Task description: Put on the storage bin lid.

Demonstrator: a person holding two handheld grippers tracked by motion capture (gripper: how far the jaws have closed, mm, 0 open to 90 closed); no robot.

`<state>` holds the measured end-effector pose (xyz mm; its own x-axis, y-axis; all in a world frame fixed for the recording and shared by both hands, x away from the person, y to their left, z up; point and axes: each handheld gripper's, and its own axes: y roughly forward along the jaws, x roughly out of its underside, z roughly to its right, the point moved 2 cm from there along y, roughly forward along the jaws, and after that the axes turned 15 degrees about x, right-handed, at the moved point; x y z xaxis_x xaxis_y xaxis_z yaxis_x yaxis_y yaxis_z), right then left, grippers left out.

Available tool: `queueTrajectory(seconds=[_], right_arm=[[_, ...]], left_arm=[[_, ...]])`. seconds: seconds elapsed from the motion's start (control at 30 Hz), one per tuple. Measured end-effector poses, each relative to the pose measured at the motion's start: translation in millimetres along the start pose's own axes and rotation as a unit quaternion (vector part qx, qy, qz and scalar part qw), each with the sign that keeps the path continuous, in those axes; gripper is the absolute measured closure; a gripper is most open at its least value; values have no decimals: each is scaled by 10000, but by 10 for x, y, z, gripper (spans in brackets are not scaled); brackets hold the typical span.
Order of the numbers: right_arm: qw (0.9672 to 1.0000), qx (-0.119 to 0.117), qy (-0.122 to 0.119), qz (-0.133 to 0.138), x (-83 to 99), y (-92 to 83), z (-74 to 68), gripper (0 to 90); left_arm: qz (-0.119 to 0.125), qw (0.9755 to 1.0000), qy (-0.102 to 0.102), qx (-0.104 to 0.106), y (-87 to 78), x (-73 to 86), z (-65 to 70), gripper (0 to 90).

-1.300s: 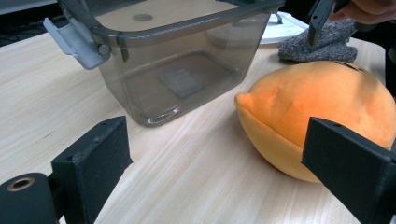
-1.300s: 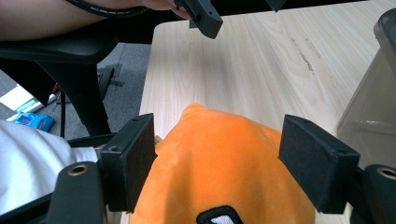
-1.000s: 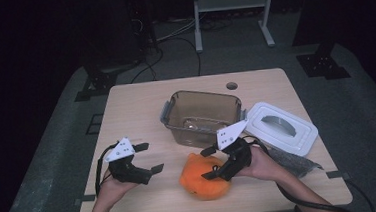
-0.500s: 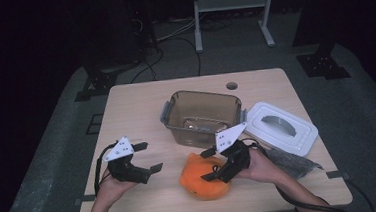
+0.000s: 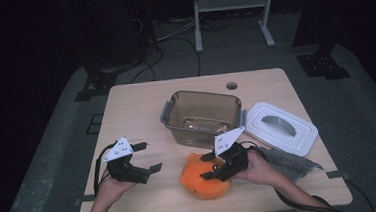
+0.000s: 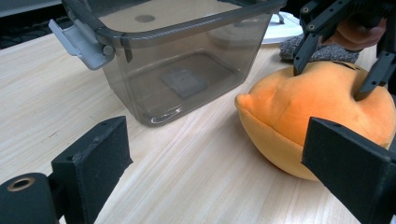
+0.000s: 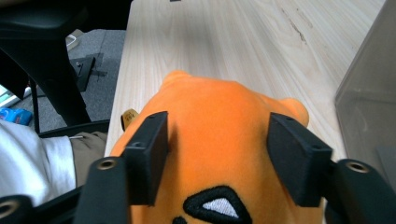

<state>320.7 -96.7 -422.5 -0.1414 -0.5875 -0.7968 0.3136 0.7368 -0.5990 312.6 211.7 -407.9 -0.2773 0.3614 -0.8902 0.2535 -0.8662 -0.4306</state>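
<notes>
Plush toy (image 5: 201,177) just before container (image 5: 202,116); lid (image 5: 280,127) right of container; cloth (image 5: 290,161) before lid, right of container front.

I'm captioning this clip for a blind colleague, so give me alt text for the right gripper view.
The right gripper has just been closing its two black jaws around an orange plush toy, whose soft body bulges between the pads. Beyond it lies a pale wooden table, with the wall of a smoky clear plastic container at the right edge.
</notes>
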Motion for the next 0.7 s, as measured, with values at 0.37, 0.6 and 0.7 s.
queueTrajectory(seconds=[0.37, 0.6, 0.7], right_arm=[[9999, 134, -105, 29, 25, 6, -73, 690], [9998, 122, -63, 149, -116, -93, -74, 721], [9997, 44, 99, 218, -162, -153, -39, 723]], left_arm=[[6, 10000, 3, -34, -12, 6, -1, 69], [41, 10000, -9, -71, -44, 10, -12, 69], [60, 9999, -22, -82, -52, 12, -16, 69]])
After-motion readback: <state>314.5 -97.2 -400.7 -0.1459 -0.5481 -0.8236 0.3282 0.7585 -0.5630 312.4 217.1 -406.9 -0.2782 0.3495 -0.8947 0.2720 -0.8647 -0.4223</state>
